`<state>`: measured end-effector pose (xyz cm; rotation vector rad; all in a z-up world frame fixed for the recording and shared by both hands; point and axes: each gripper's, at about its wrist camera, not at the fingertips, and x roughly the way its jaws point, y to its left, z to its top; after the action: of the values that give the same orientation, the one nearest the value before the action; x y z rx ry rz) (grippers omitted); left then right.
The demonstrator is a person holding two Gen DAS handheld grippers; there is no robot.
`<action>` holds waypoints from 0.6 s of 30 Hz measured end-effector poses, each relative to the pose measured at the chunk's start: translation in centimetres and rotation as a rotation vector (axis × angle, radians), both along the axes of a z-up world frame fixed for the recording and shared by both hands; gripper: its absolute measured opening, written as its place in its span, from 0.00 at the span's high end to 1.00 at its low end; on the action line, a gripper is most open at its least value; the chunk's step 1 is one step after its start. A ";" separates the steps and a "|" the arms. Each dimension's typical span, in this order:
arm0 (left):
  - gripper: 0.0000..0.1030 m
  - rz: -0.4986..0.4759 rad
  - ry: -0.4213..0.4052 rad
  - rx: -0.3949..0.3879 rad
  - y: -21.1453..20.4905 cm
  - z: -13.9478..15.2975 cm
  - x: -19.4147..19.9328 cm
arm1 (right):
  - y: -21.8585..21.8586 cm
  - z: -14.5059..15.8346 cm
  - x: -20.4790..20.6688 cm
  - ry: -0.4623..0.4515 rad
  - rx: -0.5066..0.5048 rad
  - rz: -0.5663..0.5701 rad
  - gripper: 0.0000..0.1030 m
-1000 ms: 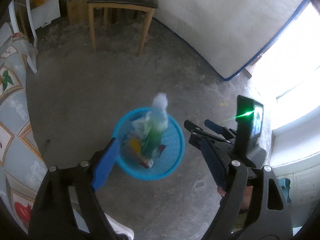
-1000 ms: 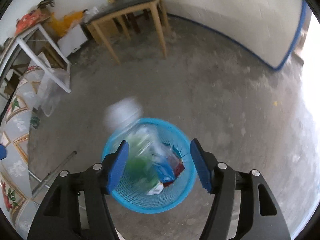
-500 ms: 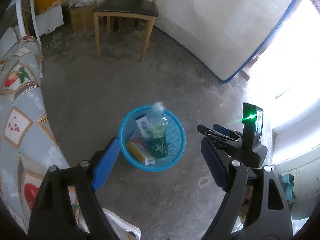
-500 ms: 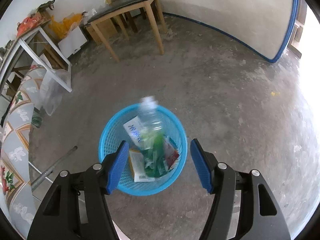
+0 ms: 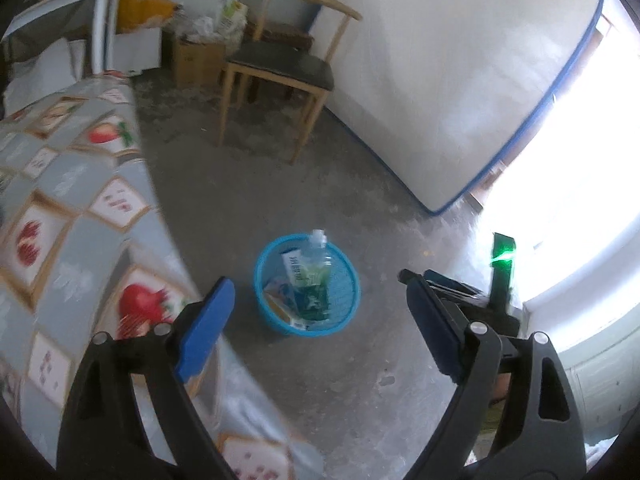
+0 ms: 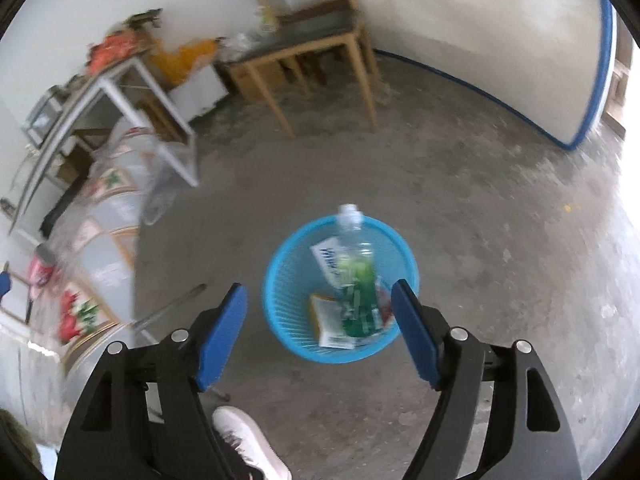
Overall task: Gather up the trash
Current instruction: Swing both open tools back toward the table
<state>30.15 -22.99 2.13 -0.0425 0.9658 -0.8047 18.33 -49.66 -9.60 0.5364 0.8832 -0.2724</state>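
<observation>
A round blue basket [image 5: 346,316] [image 6: 286,276] stands on the concrete floor. Inside it leans a clear plastic bottle with a green label [image 5: 318,280] [image 6: 358,276], its neck sticking out over the rim, beside a white carton [image 5: 294,268] [image 6: 326,258] and flat wrappers. My left gripper [image 5: 316,304] hangs well above the basket, jaws opening wide and nothing between them. My right gripper [image 6: 320,308] also hovers above the basket, jaws opening and empty; in the left wrist view the right gripper [image 5: 452,292] shows at the right with its green light.
A table under a fruit-patterned cloth [image 5: 60,216] [image 6: 100,216] fills the left. A wooden chair [image 5: 280,68] [image 6: 312,52] and a mattress [image 5: 440,80] leaning on the wall stand behind. A metal rod [image 6: 172,306] lies on the floor, and a person's white shoe [image 6: 248,444] is near.
The bottle, in mid-air a second ago, has dropped and settled in the basket. Both grippers have risen and drawn back; the basket looks smaller and more tablecloth shows. The right jaws stand wider.
</observation>
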 end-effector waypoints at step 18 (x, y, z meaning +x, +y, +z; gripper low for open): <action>0.19 -0.097 0.116 0.269 2.9 4.4 0.0 | 12.4 7.4 2.7 -0.049 -0.087 0.254 0.29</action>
<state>30.14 -20.13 6.52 0.1935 1.1868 -0.7610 20.99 -37.22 -2.19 0.3443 0.8778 -0.0654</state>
